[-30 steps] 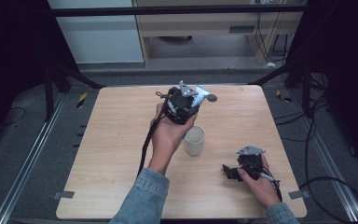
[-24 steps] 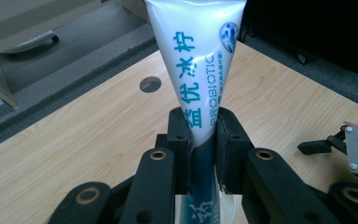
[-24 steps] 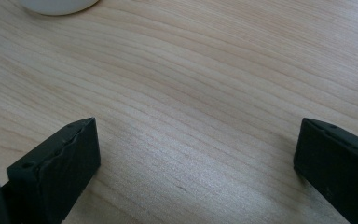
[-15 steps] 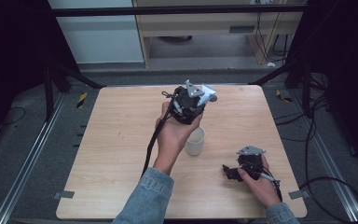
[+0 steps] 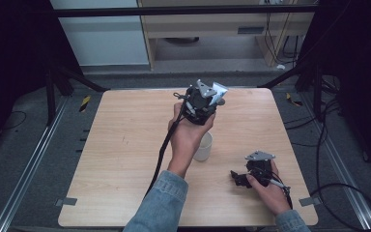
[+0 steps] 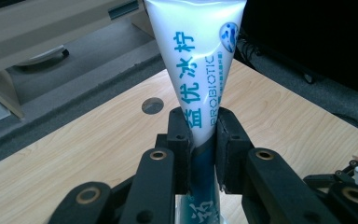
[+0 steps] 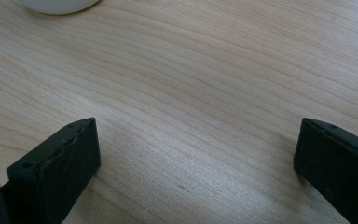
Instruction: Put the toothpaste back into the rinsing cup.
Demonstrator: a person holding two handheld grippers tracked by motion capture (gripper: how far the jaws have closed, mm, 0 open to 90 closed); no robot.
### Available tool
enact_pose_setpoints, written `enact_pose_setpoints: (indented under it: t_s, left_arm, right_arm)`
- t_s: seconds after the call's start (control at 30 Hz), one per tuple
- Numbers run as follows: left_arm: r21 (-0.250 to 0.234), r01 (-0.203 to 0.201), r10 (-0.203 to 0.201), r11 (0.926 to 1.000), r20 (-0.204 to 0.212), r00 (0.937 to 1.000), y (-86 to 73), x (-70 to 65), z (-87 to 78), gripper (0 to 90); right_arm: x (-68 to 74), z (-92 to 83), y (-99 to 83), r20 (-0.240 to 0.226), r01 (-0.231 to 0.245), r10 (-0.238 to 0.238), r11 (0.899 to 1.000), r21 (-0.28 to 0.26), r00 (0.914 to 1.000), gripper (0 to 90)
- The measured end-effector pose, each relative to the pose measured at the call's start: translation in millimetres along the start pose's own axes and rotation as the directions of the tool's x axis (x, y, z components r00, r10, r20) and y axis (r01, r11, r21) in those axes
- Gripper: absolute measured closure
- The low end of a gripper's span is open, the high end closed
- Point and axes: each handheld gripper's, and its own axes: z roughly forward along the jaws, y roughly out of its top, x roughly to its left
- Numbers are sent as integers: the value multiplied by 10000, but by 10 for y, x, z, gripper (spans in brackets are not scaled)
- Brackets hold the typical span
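Tube (image 6: 199, 65): white toothpaste tube, upright, raised above the desk (image 5: 125, 145), over the cup (image 5: 204, 146).
Left gripper (image 6: 200, 140): jaws pinching the tube's lower part.
Right gripper (image 7: 196, 172): jaws spread, low over bare desk.

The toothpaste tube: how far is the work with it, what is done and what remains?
Done: the left gripper is shut on the toothpaste tube and holds it above the wooden table. In hand: the tube hangs near the white cup, probably its goal. Left: the tube is not yet in the cup. The right gripper rests open on the table, holding nothing.
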Motion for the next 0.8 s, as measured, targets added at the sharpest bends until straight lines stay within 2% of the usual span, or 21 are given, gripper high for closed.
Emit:
enact_pose_setpoints:
  t_s: [0.27, 0.63, 0.8]
  left_arm:
    - [-363, 81, -81, 9993, -7, 10000, -19, -20, 35, 777]
    - [-400, 192, -195, 9990, -66, 9998, -64, 5, 100, 777]
    - [-727, 257, -271, 9970, -183, 9995, -80, -8, 107, 777]
  right_arm:
    - [-2, 1, 0, 4, 32, -32, 10000, -12, 10000, 6]
    - [-2, 0, 0, 7, 27, -27, 10000, -6, 10000, 6]
    - [-1, 0, 0, 5, 18, -18, 10000, -1, 10000, 6]
